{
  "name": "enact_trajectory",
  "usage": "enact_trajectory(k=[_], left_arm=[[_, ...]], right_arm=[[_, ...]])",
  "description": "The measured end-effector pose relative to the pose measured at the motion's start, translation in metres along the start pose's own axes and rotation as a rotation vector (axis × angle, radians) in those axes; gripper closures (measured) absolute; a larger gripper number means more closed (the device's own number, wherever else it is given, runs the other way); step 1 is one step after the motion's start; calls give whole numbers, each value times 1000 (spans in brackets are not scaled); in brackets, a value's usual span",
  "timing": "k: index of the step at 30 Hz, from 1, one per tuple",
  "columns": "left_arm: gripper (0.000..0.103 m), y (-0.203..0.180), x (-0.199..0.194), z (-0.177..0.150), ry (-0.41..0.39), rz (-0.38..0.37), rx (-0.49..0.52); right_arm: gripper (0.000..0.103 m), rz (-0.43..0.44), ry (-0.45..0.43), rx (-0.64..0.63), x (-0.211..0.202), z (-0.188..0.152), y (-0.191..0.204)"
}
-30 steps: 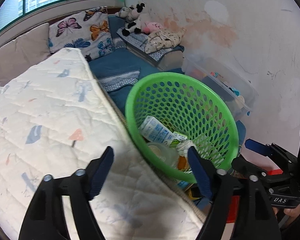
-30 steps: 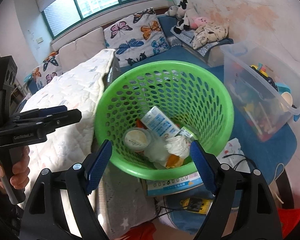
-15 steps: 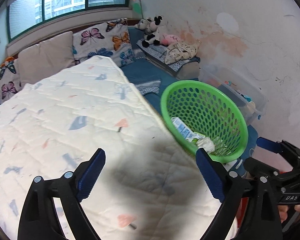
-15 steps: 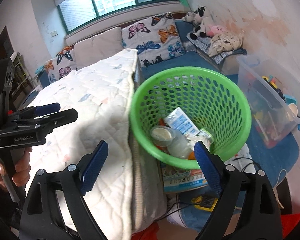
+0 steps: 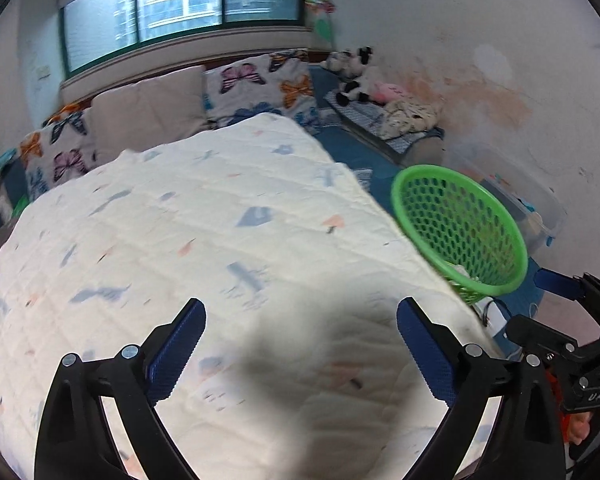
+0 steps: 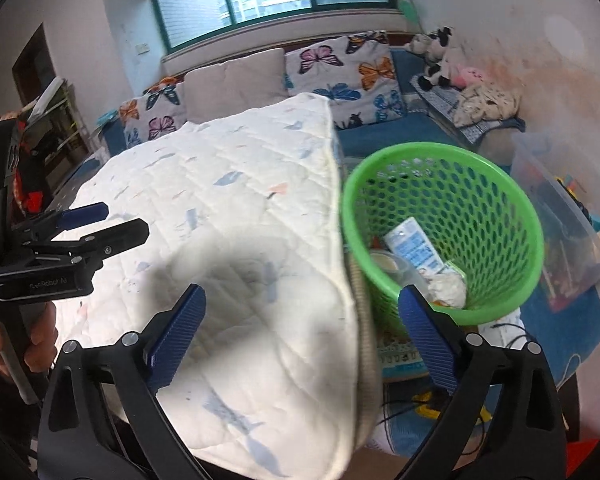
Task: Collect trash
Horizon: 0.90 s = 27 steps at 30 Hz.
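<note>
Withdrawing from the green basket (image 6: 440,232) over the quilt (image 5: 204,248): left gripper (image 5: 300,344) and right gripper (image 6: 302,340) have just been opening, now wide and empty; trash (image 6: 414,248) lies inside the basket, suggesting the drop is done.

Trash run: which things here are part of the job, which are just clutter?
Job: green basket; in it a carton, cup, crumpled tissue; left gripper and right gripper, both open and empty.

Clutter: quilt, butterfly pillows, plush toys, clear bin.
</note>
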<state>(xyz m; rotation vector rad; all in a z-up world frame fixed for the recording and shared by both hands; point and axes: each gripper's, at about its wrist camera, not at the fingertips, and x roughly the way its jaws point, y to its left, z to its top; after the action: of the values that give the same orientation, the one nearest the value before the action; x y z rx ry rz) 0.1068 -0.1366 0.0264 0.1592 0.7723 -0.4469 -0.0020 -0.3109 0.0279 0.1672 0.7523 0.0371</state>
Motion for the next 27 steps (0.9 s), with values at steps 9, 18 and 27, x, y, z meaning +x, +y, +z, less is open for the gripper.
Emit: enact_trajectory(k=[9,18,27], left_arm=[[10,50,-24,-21,-9,61,-117],[9,81,-42,-42,-14,118,-186],[9,90,-51,-54,-18,125,-214]], right_arm=[[4,15,-2,-66,8,4,38],[4,23,2,-89,15,7,61],[4,31,0,-78,17,7,68]])
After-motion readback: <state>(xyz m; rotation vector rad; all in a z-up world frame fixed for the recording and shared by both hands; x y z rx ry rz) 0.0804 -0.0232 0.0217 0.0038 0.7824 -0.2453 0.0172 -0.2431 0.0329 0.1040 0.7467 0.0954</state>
